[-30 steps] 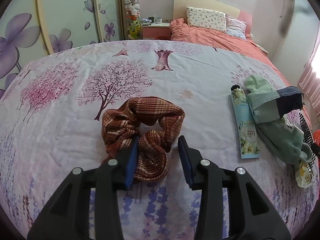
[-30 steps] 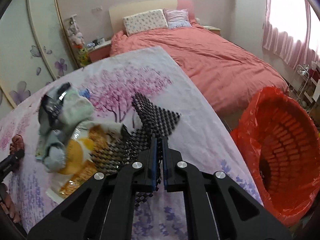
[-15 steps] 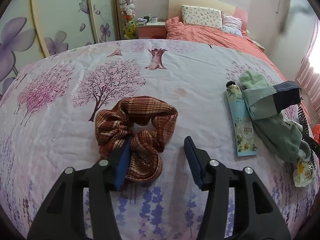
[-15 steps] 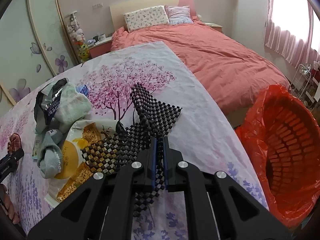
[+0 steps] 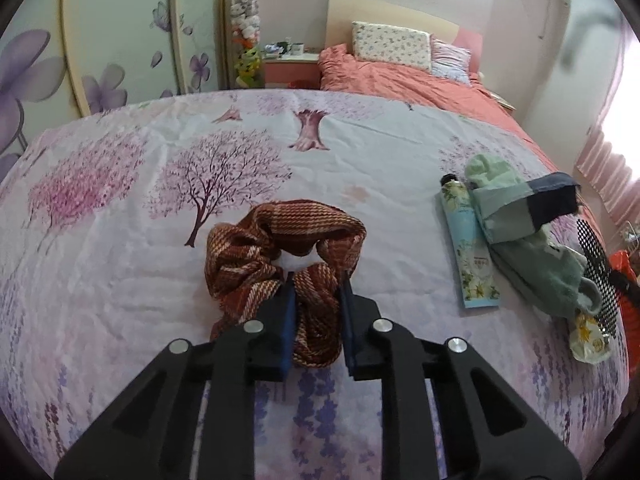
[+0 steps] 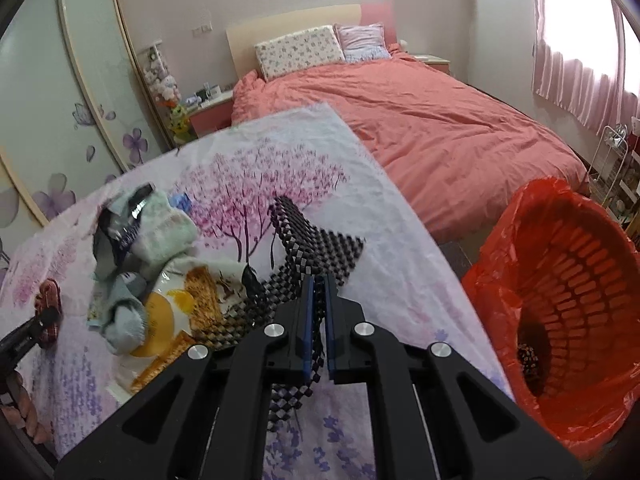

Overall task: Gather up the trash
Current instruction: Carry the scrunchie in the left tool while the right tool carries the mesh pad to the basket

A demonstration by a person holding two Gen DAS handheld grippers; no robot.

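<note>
My left gripper (image 5: 316, 304) is shut on the near side of a brown plaid scrunchie (image 5: 276, 248) that lies on the flowered sheet (image 5: 120, 208). My right gripper (image 6: 316, 312) is shut on a black mesh net (image 6: 316, 240) and holds it just above the sheet. A red-lined trash basket (image 6: 568, 288) stands on the floor to the right of it. A yellow snack wrapper (image 6: 176, 312) lies under the net's left part. The net (image 5: 596, 264) and wrapper (image 5: 588, 340) also show at the right of the left wrist view.
A pale green sock and cloth pile (image 6: 160, 232) lies left of the net. A flowered tube (image 5: 468, 244) lies beside green cloth (image 5: 512, 208). The sheet's edge runs close to the basket. A pink bed (image 6: 440, 132) lies beyond.
My left gripper has moved onto the scrunchie and closed on its near side. My right gripper has lifted the net slightly, toward the basket side.
</note>
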